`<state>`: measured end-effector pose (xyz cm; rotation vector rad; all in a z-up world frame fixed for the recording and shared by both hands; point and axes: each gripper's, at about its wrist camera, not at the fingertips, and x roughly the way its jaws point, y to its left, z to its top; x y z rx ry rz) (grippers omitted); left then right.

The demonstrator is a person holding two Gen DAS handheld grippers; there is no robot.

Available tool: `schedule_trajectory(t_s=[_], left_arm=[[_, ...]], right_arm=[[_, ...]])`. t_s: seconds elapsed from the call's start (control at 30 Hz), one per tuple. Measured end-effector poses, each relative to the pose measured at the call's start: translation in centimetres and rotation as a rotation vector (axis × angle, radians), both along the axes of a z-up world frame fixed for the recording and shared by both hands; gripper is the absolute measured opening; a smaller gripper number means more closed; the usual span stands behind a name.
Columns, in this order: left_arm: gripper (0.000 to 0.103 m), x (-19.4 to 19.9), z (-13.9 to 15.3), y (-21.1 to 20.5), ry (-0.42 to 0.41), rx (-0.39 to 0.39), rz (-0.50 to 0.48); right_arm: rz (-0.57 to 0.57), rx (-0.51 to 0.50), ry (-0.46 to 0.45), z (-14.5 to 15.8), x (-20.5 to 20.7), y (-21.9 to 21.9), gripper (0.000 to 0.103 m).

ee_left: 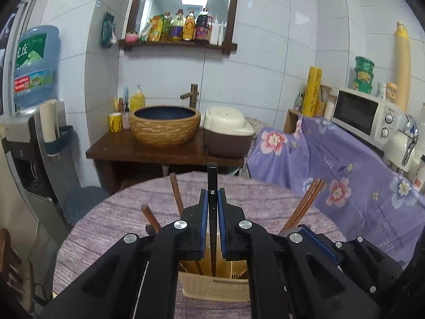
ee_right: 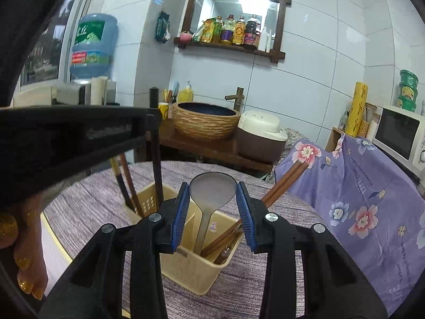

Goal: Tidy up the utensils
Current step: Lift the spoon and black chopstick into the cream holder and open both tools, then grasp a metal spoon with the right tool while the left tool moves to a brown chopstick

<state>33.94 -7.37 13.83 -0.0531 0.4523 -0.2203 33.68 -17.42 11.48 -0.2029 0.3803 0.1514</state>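
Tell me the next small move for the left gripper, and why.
Probably open the left gripper. Its fingers are shut on the dark slender chopstick, which stands upright with its lower end already down inside the beige plastic utensil basket. The right gripper looks open around the metal spoon.

Black plastic left tongs (ee_left: pixel 212 207) and right tongs (ee_right: pixel 212 199), blue ribbed pads (ee_right: pixel 180 212) inside fingers, round silver screws behind pads, cut-out windows in arms. Bare toes (ee_right: pixel 26 279), gold-glitter polish, left of right tongs.

A home kitchen: microwave (ee_left: pixel 364 114), rice cooker (ee_left: pixel 227 130), water dispenser bottle (ee_left: pixel 35 66), shelf of sauce bottles (ee_left: pixel 183 26).
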Motion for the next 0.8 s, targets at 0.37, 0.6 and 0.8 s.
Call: schedule_trajectory(t_s=[0.37, 0.6, 0.8], left_arm=[[0.009, 0.9, -3.2, 0.9, 0.114, 0.019, -0.013], [0.022, -0.8, -2.5, 2.6, 0.136, -0.052, -0.03], [0.06, -6.3, -2.9, 4.5, 0.072, -0.06, -0.008]], right_arm=[[0.009, -0.033, 0.053, -3.7, 0.2, 0.4, 0.037], [0.006, 0.037, 0.063, -3.2, -0.9, -0.7, 0.046], [-0.014, 0.072, 0.107, -3.8, -4.7, -2.0, 0.057]])
